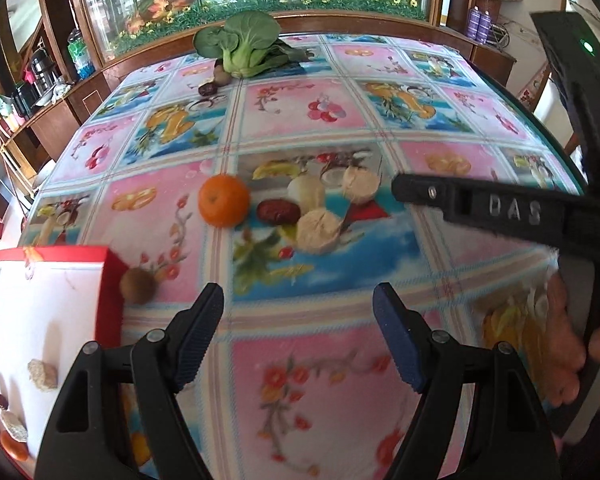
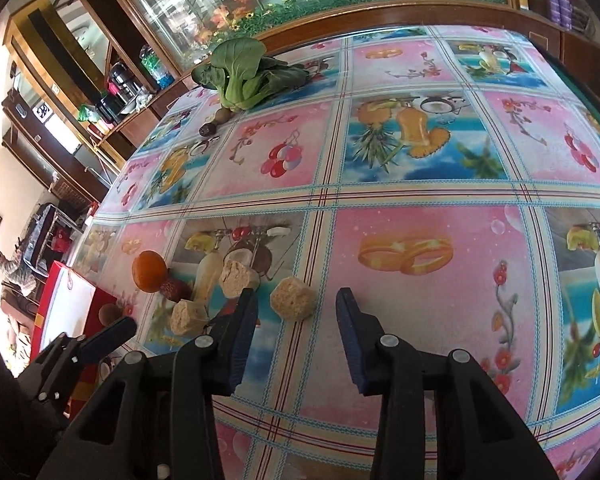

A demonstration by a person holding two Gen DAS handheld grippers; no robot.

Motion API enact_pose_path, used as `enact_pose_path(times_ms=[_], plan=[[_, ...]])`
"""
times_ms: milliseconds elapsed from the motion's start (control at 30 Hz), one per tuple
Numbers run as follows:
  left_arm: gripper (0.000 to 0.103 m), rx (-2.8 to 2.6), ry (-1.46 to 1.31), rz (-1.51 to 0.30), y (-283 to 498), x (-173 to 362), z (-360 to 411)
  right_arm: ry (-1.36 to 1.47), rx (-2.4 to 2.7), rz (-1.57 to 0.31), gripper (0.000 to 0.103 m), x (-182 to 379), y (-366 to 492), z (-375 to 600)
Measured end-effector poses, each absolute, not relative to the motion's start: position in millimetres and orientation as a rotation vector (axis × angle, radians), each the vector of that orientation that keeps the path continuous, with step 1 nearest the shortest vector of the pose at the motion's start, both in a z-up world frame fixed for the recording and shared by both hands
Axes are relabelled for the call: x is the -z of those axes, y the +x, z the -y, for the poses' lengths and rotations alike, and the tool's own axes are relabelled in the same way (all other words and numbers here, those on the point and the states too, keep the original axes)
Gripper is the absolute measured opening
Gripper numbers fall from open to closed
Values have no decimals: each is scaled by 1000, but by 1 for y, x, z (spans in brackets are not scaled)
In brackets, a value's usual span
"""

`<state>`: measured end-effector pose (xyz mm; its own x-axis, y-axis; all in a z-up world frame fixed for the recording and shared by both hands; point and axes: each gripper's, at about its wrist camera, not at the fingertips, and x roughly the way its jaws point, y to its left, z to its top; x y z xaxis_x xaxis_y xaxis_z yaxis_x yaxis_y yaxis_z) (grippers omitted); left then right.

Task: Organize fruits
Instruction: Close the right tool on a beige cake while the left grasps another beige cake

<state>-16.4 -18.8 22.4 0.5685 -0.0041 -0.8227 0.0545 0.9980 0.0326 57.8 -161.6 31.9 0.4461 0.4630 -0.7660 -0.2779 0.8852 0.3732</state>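
Note:
An orange (image 1: pixel 223 200) (image 2: pixel 149 271) lies on the patterned tablecloth with a red date (image 1: pixel 278 212) (image 2: pixel 174 289) beside it and three beige cakes (image 1: pixel 317 230) (image 2: pixel 293 298) close by. A brown kiwi (image 1: pixel 137 285) (image 2: pixel 109 314) rests against the red tray (image 1: pixel 111 264) (image 2: pixel 99 300), which holds several small pieces. My left gripper (image 1: pixel 297 334) is open and empty, hovering in front of the orange. My right gripper (image 2: pixel 295 330) is open and empty, just in front of the nearest cake; its finger shows in the left wrist view (image 1: pixel 480 208).
A green bok choy (image 1: pixel 243 46) (image 2: pixel 247 74) lies at the table's far edge with a small kiwi (image 1: pixel 221 76) and a dark date (image 1: pixel 207 90) beside it. A glass cabinet with flowers stands behind. Wooden shelves are at the left.

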Motion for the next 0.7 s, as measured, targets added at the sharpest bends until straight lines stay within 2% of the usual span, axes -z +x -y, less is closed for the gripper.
enact_pose_path(times_ms=[167, 467, 567, 633, 700], plan=[[78, 17, 37, -940, 2, -18, 27, 294, -490, -1038, 41, -30, 63, 171], [77, 48, 22, -939, 14, -7, 27, 174, -468, -1004, 41, -33, 57, 153], [73, 62, 19, -929, 14, -7, 26, 113, -443, -981, 37, -33, 55, 146], [65, 70, 21, -919, 14, -8, 26, 65, -414, -963, 26, -33, 55, 142], [54, 78, 24, -907, 15, -8, 26, 36, -399, -947, 22, -32, 55, 140]])
